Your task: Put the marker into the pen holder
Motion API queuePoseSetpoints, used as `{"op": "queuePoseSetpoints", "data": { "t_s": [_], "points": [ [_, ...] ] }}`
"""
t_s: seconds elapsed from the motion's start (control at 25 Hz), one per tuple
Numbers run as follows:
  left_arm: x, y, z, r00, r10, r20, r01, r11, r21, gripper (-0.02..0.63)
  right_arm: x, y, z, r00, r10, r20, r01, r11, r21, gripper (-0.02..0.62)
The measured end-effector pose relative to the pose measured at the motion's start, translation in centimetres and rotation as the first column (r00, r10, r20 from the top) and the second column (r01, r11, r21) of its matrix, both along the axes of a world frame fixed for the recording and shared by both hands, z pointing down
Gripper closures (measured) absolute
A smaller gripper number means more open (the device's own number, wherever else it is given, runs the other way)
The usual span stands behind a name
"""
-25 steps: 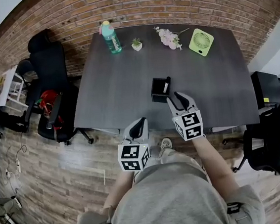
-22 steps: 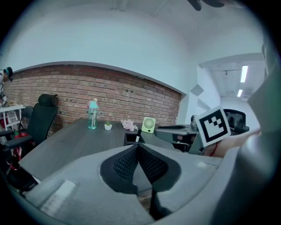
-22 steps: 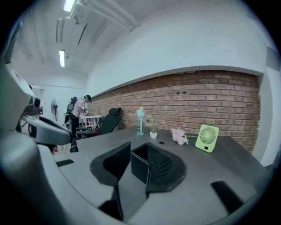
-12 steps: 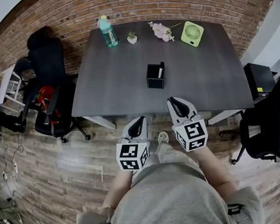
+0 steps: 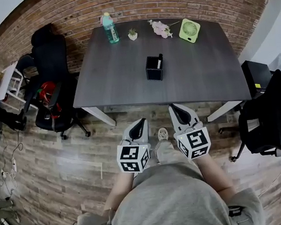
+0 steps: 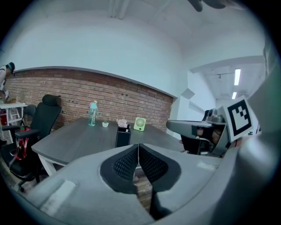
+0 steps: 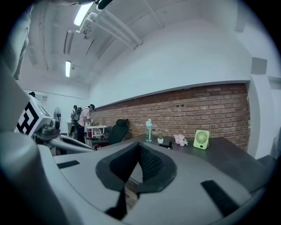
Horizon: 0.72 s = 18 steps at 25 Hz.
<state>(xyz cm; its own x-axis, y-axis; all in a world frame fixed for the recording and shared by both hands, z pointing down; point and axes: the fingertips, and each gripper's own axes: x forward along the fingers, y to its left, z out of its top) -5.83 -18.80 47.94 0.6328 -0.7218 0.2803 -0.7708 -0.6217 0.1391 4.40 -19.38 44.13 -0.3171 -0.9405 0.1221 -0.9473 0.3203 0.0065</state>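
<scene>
The black pen holder [image 5: 153, 70] stands mid-table on the dark grey table [image 5: 117, 82], and the marker [image 5: 159, 61] stands upright in it, white tip up. Both grippers hang over the wooden floor in front of the table's near edge, well back from the holder. My left gripper [image 5: 141, 122] is shut and empty; its pads meet in the left gripper view [image 6: 138, 146], with the holder [image 6: 123, 137] far ahead. My right gripper [image 5: 175, 108] has just been closing and is shut with nothing between its pads [image 7: 139, 145].
Along the table's far edge stand a teal bottle [image 5: 109, 28], a small potted plant [image 5: 132, 34], pink flowers [image 5: 160, 28] and a green fan [image 5: 189, 30]. Black office chairs stand at left [image 5: 50, 59] and right [image 5: 270, 116]. A person stands far off [image 7: 83, 118].
Both grippers have drawn back from the table to over the floor. The right gripper's jaws, open beside the holder a second ago, have shut empty. The marker stays in the holder.
</scene>
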Motion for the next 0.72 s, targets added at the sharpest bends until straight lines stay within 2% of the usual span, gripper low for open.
{"op": "queuePoseSetpoints", "data": {
  "t_s": [0.36,0.72],
  "points": [
    [-0.8,4.0,-0.8,1.0,0.004,-0.009,-0.004,1.0,0.012,0.588,-1.1,5.1,0.3,0.999,-0.014,0.029,0.015,1.0,-0.009,0.592],
    [-0.8,5.7,-1.1,1.0,0.009,-0.019,-0.008,1.0,0.017,0.588,-1.5,6.9,0.4,0.999,-0.026,0.042,0.026,1.0,-0.007,0.592]
  ]
}}
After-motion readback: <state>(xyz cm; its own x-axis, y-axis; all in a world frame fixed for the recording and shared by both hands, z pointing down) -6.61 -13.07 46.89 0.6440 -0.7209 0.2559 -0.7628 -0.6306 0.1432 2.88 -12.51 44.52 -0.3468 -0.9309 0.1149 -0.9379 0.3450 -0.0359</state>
